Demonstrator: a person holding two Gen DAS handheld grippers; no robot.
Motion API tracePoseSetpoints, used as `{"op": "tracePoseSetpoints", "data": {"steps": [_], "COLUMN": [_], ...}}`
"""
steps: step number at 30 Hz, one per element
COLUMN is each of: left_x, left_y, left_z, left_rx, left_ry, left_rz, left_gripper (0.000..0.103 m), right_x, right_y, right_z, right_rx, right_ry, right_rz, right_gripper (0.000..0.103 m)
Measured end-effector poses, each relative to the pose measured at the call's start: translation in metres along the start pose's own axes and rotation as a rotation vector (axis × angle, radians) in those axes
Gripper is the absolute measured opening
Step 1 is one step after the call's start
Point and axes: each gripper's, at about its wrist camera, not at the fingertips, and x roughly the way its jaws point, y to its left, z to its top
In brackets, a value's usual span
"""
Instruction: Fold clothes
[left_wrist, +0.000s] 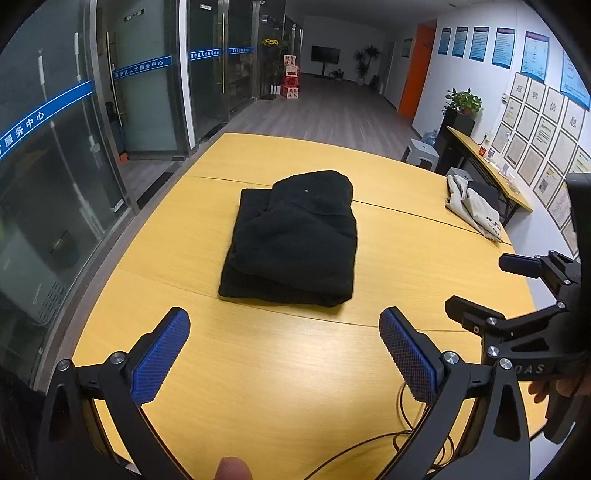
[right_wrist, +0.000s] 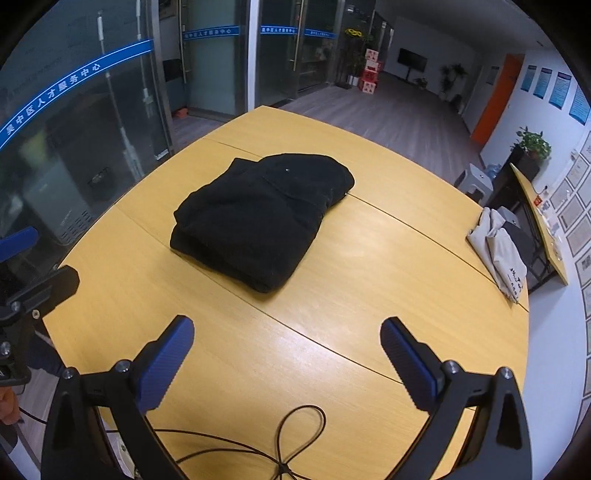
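A thin black looped cable (right_wrist: 291, 439) is lying on the near edge of the yellow wood-grain table (right_wrist: 369, 258), directly under the right gripper (right_wrist: 287, 349). That gripper's blue ribbed pads (right_wrist: 162, 365) are standing wide apart, gripping nothing, hovering over bare tabletop. The left gripper (left_wrist: 284, 341) is sitting the same way — jaws spread, nothing between them, blue textured pads (left_wrist: 408, 356) facing each other above the table. In the left wrist view the right gripper is showing at the right edge, also with fingers apart. A fingertip (left_wrist: 232, 468) is poking in at the bottom of that view.

The black folded fleece garment (left_wrist: 295, 240) is resting in a compact stack at mid-table, well apart from both grippers, hood end pointing away from the cameras. A beige crumpled cloth garment (right_wrist: 498, 251) is lying at the far right table edge — half draping over it.
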Motion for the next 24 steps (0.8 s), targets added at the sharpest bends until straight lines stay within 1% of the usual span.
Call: {"op": "tracePoseSetpoints", "data": {"steps": [3,11,20,24], "left_x": [0.008,0.016,0.024,0.026], "left_y": [0.01,0.022,0.024,0.023], "left_z": [0.008,0.02,0.019,0.019], "left_rx": [0.012,0.061,0.061,0.049], "left_ry": [0.015,0.017,0.038,0.039], "left_rz": [-0.004,-0.008,-0.038,-0.034], "left_gripper": [0.103,0.103,0.103,0.103], "right_x": [0.003,0.013,0.021,0.023], "right_y": [0.01,0.026,0.026,0.027], "right_z": [0.006,0.013,0.014,0.012], "right_rx": [0.011,0.059,0.073,0.054], "right_ry": [0.007,0.03,0.049,0.056], "right_rz": [-0.014,-0.041,-0.07,-0.075], "right_gripper": [0.103,0.103,0.103,0.103]}}
